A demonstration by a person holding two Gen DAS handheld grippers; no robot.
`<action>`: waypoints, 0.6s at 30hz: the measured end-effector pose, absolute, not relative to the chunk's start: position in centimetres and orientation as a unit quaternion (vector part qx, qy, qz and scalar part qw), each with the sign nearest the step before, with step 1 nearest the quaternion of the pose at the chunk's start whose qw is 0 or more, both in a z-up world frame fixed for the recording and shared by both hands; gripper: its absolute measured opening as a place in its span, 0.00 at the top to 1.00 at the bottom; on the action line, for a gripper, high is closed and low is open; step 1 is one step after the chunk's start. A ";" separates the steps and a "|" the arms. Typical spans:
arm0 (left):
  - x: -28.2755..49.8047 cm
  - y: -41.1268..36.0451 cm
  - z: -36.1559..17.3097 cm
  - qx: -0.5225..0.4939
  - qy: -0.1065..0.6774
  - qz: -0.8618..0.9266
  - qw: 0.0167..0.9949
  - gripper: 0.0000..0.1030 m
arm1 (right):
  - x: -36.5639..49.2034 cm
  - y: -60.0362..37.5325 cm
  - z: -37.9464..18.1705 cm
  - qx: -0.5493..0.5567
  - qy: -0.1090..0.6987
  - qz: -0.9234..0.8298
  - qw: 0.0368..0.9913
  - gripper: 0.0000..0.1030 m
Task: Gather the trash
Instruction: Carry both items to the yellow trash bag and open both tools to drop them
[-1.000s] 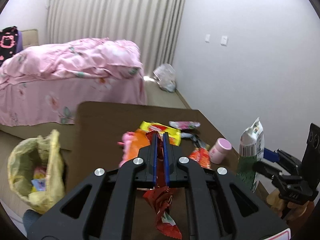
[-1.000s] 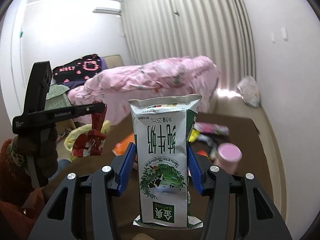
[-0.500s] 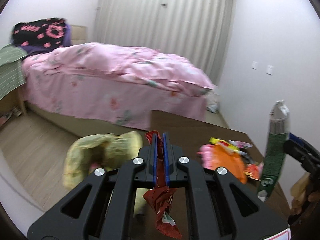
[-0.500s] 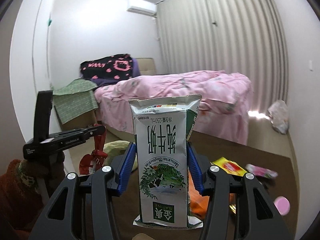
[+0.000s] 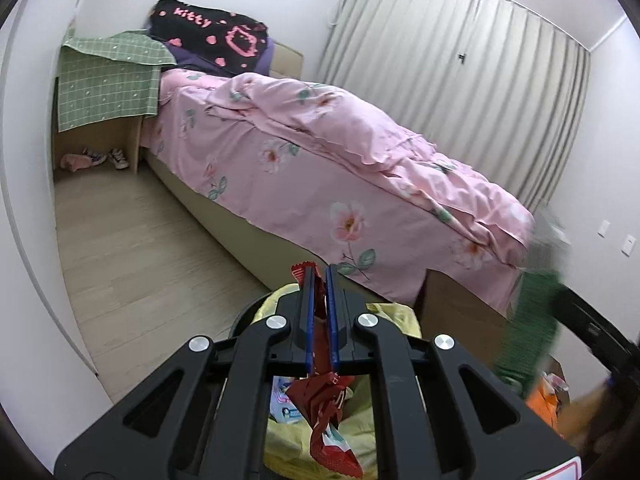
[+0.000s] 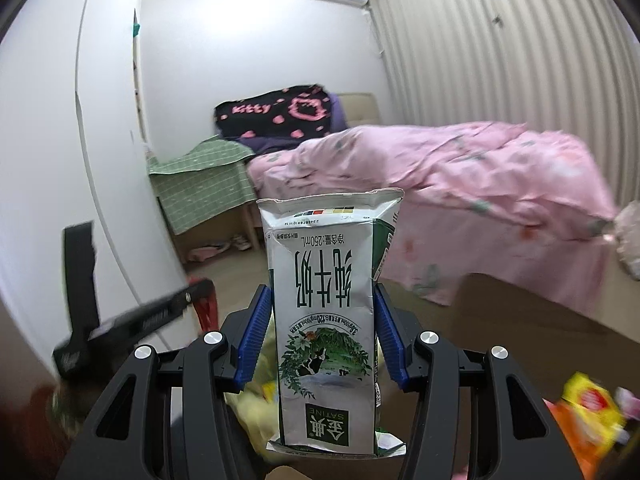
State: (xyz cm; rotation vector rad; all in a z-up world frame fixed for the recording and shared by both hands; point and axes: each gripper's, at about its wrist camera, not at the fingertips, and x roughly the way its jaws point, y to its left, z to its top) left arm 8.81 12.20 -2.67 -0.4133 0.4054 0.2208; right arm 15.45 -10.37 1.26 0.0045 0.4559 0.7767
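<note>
Bedroom floor of pale wood runs under me, and nearest of all my left tongs point(image 5: 319, 276) are pinched narrow on a red wrapper point(image 5: 326, 420), whose crumpled tail hangs below the blue pads. Directly beneath it sits the yellow bag point(image 5: 360, 432), mouth open, with a few scraps already inside. My right tongs point(image 6: 320, 300) clamp an upside-down milk carton point(image 6: 326, 320), white with green print, one pad pressed to each side; its flattened end points away from me. In that right view the bag point(image 6: 252, 404) shows as a yellow blur low behind the carton, and the left tongs point(image 6: 200, 292) appear at the left with the wrapper point(image 6: 206, 306) dangling from them. Off to the right, the brown worktop point(image 6: 520, 320) carries more litter: an orange pack point(image 6: 576, 428) and a yellow packet point(image 6: 588, 400), both blurred. From the left view the carton point(image 5: 532, 328) is a green smear at the right edge. Beyond the worktop stands the bed point(image 5: 320, 160) under a pink floral quilt, then a green checked cloth point(image 5: 108, 80) over a nightstand, a black Kitty blanket point(image 5: 216, 36), and grey curtains point(image 5: 460, 72) across the far wall.
</note>
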 end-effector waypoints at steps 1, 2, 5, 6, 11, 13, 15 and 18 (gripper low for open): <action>9.1 12.4 -2.9 -0.206 0.198 0.114 0.951 0.95 | 16.8 -9.1 0.7 0.008 0.225 0.387 0.894 0.53; 9.2 12.6 -3.0 -0.210 0.198 0.117 0.950 0.95 | 18.0 -8.1 0.1 0.013 0.229 0.396 0.889 0.53; 10.4 13.2 -3.8 -0.227 0.201 0.111 0.946 0.95 | 21.6 -5.7 -2.1 0.025 0.262 0.412 0.873 0.53; 10.8 13.2 -4.1 -0.229 0.203 0.109 0.946 0.95 | 22.4 -5.3 -2.9 0.030 0.276 0.414 0.867 0.53; 13.8 13.8 -6.5 -0.259 0.235 0.087 0.933 0.95 | 24.9 -5.8 -6.3 0.051 0.343 0.404 0.847 0.53; 14.4 13.9 -7.2 -0.262 0.242 0.085 0.930 0.95 | 24.2 -6.9 -6.9 0.052 0.346 0.403 0.846 0.53; 14.9 13.9 -7.7 -0.262 0.248 0.084 0.929 0.95 | 23.4 -7.8 -7.0 0.057 0.342 0.406 0.845 0.54; 15.3 14.1 -8.2 -0.272 0.255 0.077 0.925 0.95 | 22.7 -8.6 -6.9 0.055 0.335 0.400 0.851 0.55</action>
